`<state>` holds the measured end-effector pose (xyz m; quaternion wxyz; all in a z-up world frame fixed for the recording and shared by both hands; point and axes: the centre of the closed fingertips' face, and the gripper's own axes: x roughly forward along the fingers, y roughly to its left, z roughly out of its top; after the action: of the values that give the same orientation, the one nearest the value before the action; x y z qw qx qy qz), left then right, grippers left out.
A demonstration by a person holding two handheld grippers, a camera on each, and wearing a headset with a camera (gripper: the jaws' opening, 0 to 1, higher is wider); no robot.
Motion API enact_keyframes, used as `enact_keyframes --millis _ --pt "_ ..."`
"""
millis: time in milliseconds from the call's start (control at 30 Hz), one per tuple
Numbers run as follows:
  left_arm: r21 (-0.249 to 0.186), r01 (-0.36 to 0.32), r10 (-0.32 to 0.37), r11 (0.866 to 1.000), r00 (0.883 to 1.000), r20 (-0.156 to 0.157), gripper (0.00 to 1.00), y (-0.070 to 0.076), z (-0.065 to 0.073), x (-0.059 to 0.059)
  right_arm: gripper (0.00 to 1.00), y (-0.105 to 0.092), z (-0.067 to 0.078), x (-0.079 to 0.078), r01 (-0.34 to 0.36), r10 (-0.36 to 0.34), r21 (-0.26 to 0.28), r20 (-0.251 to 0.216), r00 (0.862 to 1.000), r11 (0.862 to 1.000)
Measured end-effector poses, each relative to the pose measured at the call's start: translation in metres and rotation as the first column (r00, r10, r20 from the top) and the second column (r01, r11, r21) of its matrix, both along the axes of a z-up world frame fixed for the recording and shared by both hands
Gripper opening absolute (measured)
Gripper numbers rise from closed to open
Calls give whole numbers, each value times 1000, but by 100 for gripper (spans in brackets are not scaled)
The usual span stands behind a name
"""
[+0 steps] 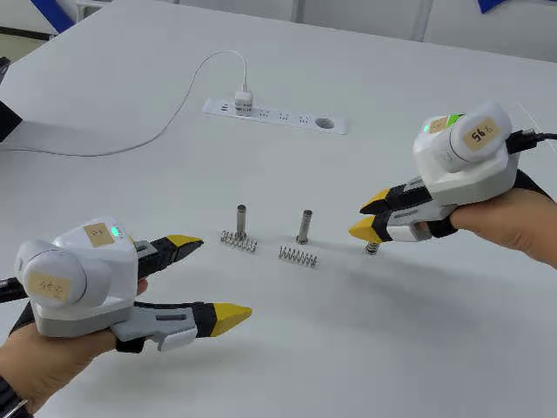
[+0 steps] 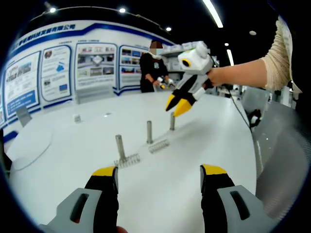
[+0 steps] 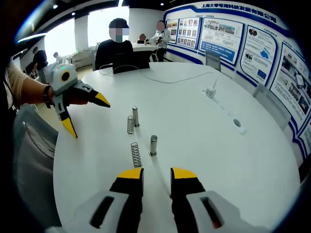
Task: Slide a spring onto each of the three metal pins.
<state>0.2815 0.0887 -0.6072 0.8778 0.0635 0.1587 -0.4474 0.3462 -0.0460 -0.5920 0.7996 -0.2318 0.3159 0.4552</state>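
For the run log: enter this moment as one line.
left gripper open, empty | right gripper open above right pin, spring apparently on | left pin, middle pin bare | left spring, middle spring lying alongside

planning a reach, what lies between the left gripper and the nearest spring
Bare table, as the left gripper view shows, between left gripper and spring.

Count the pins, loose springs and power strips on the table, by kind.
Upright grey metal pins: 3
Loose coiled metal springs lying flat: 2
White power strip: 1
Total: 6
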Motion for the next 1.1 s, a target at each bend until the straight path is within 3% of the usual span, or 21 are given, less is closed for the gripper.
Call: enact_keyframes --millis 567,800,1100 --pt "5 1 -1 1000 1000 2 69 0 0 1 21 37 -33 -10 -57 56 -9 -66 996 998" --pt "11 2 -2 1000 1000 -2 69 1 -1 0 19 37 -52 -9 -58 55 -29 -87 995 998" --pt "18 1 -1 1000 1000 -4 68 2 -1 0 17 38 -63 -8 -55 51 -39 -105 993 998"
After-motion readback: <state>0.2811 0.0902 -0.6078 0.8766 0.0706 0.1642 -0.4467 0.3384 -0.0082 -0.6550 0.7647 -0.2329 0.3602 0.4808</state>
